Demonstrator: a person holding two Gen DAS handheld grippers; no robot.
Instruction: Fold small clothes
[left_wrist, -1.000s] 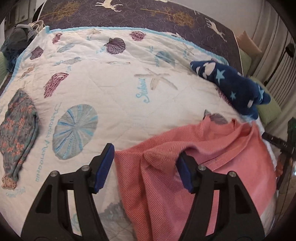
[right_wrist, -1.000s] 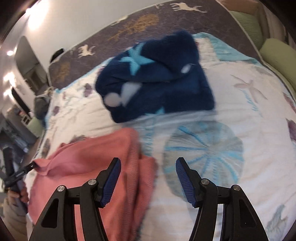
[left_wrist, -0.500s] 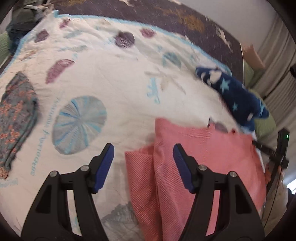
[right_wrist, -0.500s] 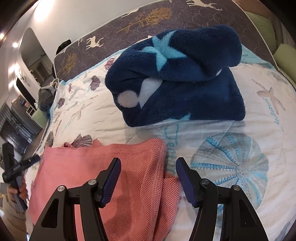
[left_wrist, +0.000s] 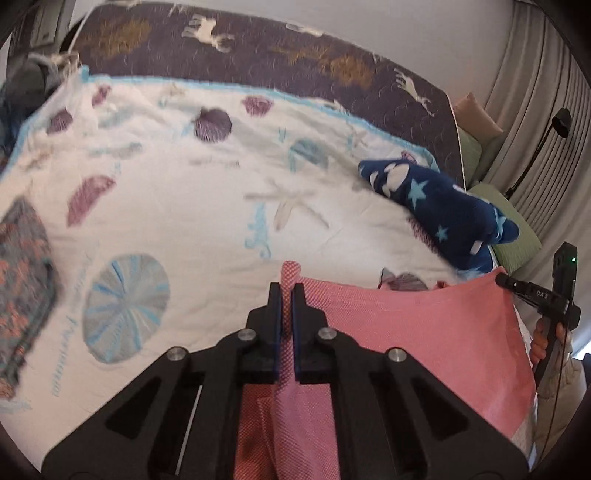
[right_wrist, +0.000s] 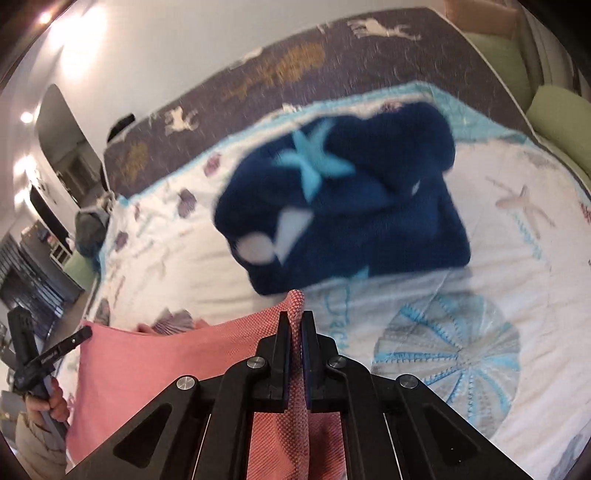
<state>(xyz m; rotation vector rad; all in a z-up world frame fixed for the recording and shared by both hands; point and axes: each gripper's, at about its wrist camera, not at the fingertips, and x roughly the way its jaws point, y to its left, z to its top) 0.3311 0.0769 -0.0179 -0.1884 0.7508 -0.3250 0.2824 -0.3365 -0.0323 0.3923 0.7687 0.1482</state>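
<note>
Gripping both corners | left gripper (left_wrist: 287, 291) and right gripper (right_wrist: 295, 321) each clamped on a corner of the pink knit garment (left_wrist: 424, 325) | garment stretched between them above the seashell quilt (left_wrist: 184, 206), likely for an even fold

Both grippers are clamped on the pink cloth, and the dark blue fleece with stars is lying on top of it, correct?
Not quite. Both the left gripper and right gripper do clamp the pink cloth, but the blue fleece lies on the quilt beyond it, as the right wrist view shows.
</note>
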